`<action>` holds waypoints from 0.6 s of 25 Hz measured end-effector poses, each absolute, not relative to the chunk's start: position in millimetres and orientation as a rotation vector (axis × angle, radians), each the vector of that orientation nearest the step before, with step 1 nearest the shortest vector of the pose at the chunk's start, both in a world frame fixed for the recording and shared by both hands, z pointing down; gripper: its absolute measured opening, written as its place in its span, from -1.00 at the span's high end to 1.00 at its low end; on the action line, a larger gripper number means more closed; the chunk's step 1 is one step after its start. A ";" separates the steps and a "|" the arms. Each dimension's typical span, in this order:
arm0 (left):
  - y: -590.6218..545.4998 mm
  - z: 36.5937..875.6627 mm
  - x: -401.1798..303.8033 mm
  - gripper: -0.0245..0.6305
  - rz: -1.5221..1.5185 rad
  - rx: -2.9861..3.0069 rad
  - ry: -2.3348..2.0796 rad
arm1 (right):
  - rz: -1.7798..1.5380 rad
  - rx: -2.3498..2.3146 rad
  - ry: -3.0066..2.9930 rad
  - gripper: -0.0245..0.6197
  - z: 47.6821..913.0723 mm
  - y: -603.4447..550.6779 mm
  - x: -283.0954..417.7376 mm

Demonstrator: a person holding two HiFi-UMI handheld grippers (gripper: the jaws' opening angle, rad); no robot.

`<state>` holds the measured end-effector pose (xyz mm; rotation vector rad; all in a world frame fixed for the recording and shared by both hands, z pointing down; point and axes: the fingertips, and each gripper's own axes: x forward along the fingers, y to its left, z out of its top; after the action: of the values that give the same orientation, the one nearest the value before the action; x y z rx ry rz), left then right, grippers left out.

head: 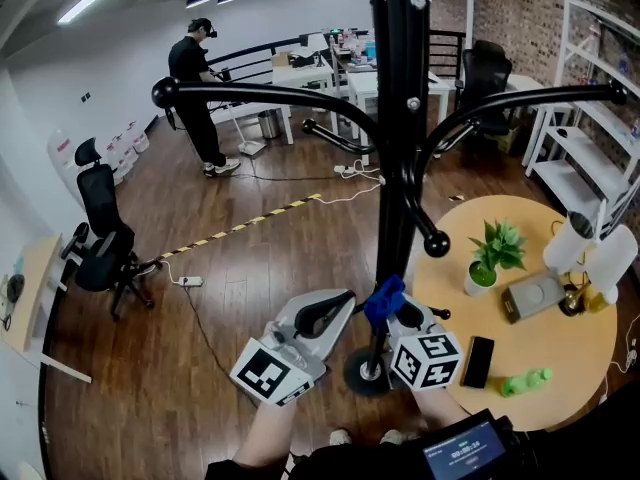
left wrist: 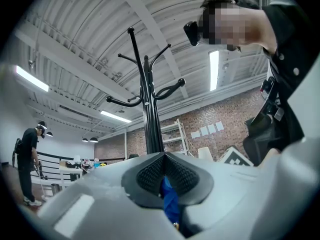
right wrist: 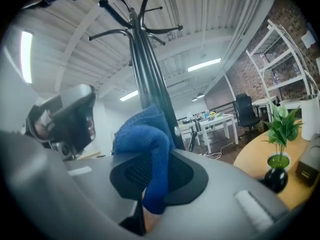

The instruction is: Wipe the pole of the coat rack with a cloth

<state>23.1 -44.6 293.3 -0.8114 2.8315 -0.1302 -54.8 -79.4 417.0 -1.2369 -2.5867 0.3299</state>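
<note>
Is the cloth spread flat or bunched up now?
Bunched up: the cloth is folded over itself in a lump, pinched by the right gripper.

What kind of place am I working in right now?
Most likely an open-plan office or lab space. There is an office chair on a wooden floor, white desks at the back, and a brick wall with white shelving. A round table with a potted plant stands nearby.

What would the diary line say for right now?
right tool: shut on blue cloth | left tool: shut on blue cloth | cloth beside coat rack pole, low down
</note>
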 end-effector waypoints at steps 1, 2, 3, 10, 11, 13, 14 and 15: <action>-44.0 289.5 21.4 0.92 -0.137 -0.816 2.821 | 0.350 -1.261 -2.609 0.78 398.8 -79.5 -55.1; -43.8 284.6 19.9 0.92 -0.144 -0.820 2.807 | 0.373 -1.290 -2.635 0.78 378.9 -79.7 -55.3; -43.6 279.7 18.8 0.92 -0.155 -0.823 2.793 | 0.397 -1.323 -2.662 0.78 358.1 -79.6 -55.2; -40.1 249.8 6.3 0.92 -0.216 -0.822 2.712 | 0.512 -1.525 -2.780 0.78 243.9 -82.0 -56.2; -40.2 246.2 3.6 0.92 -0.223 -0.824 2.704 | 0.530 -1.550 -2.785 0.78 232.3 -82.9 -57.0; -40.1 241.2 -0.5 0.92 -0.233 -0.827 2.693 | 0.557 -1.597 -2.789 0.78 213.2 -83.8 -57.1; -39.7 238.7 -1.8 0.92 -0.234 -0.828 2.687 | 0.560 -1.618 -2.796 0.78 204.5 -83.7 -56.2; -39.3 235.6 -2.7 0.92 -0.235 -0.829 2.680 | 0.561 -1.635 -2.804 0.78 195.8 -83.2 -55.0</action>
<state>-2.7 -39.3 235.6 -0.8289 2.6805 -0.2347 -55.0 -83.2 195.8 -1.6349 -2.8043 0.5615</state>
